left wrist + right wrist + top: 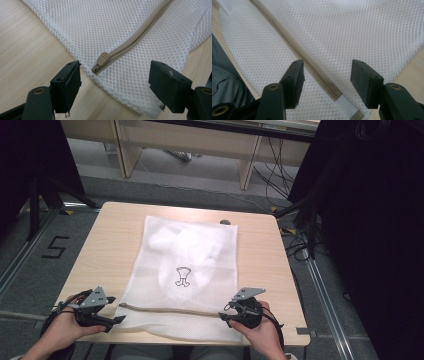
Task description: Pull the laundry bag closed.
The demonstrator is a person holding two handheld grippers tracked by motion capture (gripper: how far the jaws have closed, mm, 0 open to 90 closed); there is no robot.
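One white mesh bag (190, 265) on the table (110, 245), one beige zipper (135, 41), perhaps clothing inside, left gripper (116, 309) and right gripper (223, 312), two, jaws wide, holding nothing.

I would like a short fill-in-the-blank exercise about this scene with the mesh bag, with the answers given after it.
1. The white mesh bag lies flat on a ____ table.
2. The beige zipper slider sits at the end of the zipper nearest the ____ tool.
3. The jaws of the right tool stand ____, one on each side of the zipper.

Missing words: wooden; left; open
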